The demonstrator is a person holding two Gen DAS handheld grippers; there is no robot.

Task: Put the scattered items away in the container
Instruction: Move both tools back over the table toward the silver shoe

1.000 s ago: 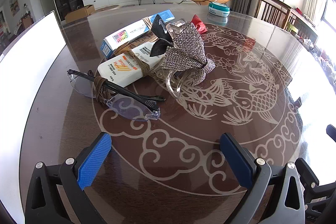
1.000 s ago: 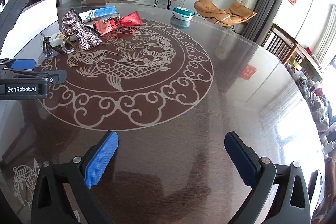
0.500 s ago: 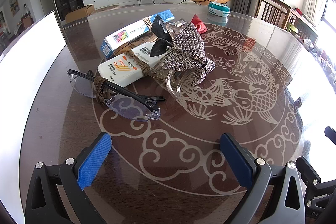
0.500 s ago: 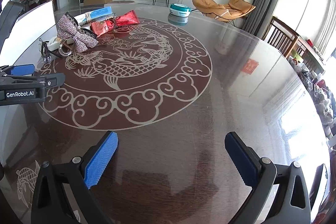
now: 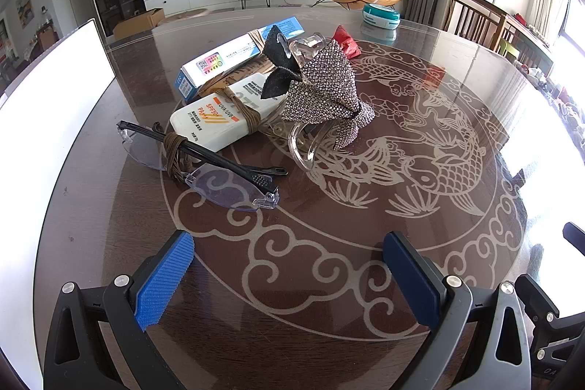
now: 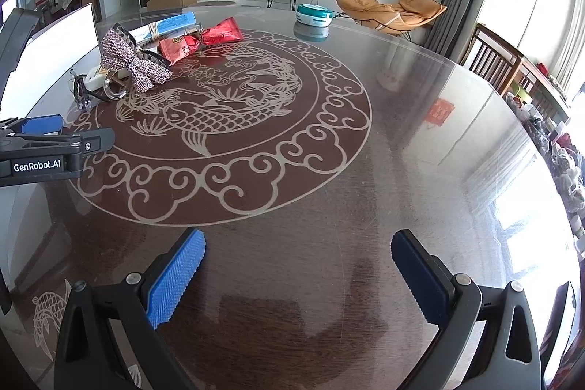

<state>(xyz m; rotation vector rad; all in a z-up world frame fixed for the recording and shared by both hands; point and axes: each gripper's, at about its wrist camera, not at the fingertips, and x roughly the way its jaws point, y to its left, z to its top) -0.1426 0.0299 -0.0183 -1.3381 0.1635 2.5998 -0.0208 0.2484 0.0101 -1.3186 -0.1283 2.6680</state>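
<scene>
Glasses (image 5: 204,167), rimless, beside white tube (image 5: 223,119), blue box (image 5: 237,57), sequin bow (image 5: 325,94) on glossy table (image 5: 365,280). Left tongs (image 5: 289,273), right tongs (image 6: 298,273) both released, empty.

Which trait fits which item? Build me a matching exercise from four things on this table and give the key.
Items
1. rimless clear-lens eyeglasses with black arms
2. white flat sunscreen bottle with orange stripes
3. rhinestone-covered fabric bow hair clip
4. teal and white round lidded box

Traits
A. stands alone at the far edge
B. nearest the left gripper
C. sparkly, on a clear claw
D. printed SPF50+

Pairs: 1-B, 2-D, 3-C, 4-A
</scene>
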